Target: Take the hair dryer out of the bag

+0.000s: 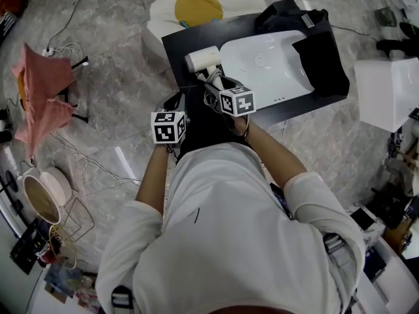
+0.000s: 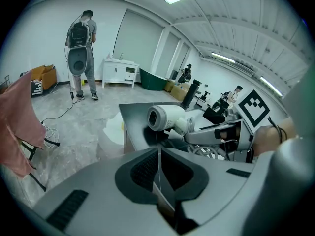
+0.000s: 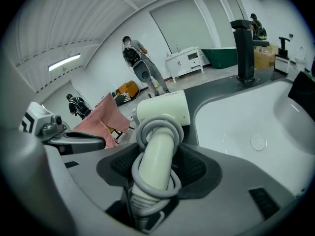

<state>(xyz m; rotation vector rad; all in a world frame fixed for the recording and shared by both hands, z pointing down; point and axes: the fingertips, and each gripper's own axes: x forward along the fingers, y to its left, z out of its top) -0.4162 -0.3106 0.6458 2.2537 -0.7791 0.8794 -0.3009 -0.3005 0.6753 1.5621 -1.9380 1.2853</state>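
The white hair dryer [image 1: 203, 59] hangs over the near left corner of the black counter [image 1: 180, 44], beside the white sink [image 1: 268, 64]. My right gripper [image 1: 215, 80] is shut on its handle, which has the grey cord wound round it; in the right gripper view the handle [image 3: 156, 166] fills the jaws of the right gripper [image 3: 158, 163] and the barrel [image 3: 163, 109] points away. My left gripper [image 1: 178, 102] is shut on a thin edge at the rim of the black bag [image 1: 203, 126] below the dryer. In the left gripper view the left gripper [image 2: 158, 168] pinches that thin strip, and the hair dryer [image 2: 165, 117] is beyond it.
A black tap [image 3: 243, 43] stands behind the sink, and a second black bag [image 1: 288, 15] and a dark cloth [image 1: 324, 61] lie at the counter's far and right side. An egg-shaped mat [image 1: 196, 8], a pink cloth on a rack [image 1: 42, 90] and cables occupy the floor. A person [image 2: 81, 53] stands far off.
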